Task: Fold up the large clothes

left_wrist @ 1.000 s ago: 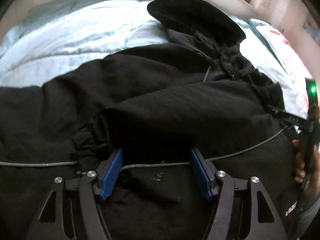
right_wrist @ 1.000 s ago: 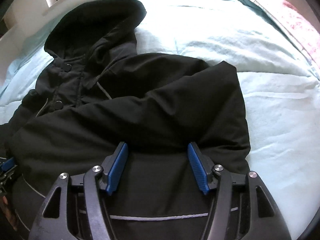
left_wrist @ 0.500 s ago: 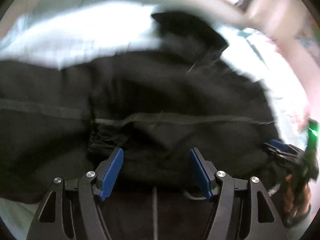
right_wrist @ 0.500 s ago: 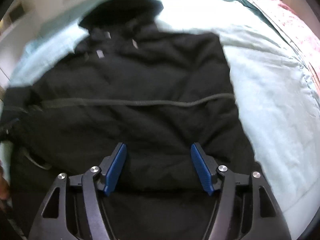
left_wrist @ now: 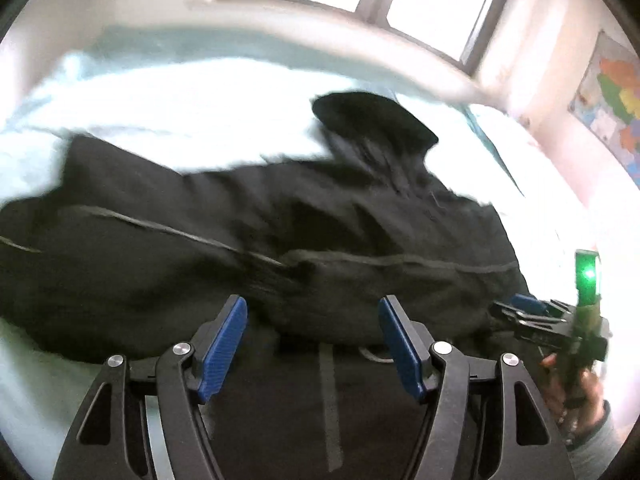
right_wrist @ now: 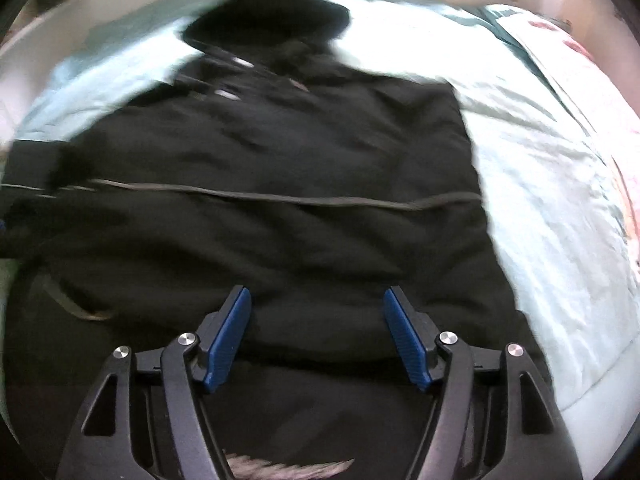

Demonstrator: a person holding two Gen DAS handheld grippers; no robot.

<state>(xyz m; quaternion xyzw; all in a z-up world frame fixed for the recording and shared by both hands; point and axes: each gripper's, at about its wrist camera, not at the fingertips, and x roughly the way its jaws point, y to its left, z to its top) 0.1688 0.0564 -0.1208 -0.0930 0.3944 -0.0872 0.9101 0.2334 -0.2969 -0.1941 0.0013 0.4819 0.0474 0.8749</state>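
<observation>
Since a second ago the black hooded coat (right_wrist: 280, 208) has been doubled upward across mid-frame on the pale blue bed (right_wrist: 560, 184), first fold apparently made, left gripper (left_wrist: 313, 342) and right gripper (right_wrist: 318, 336) both gaping wide, empty

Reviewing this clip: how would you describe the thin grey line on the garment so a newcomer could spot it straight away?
Start at the bed with the pale blue quilt; a black hooded jacket lies across it, hood away from the camera. The grey piping runs side to side across the jacket's middle, the only long light line across the black fabric.
</observation>
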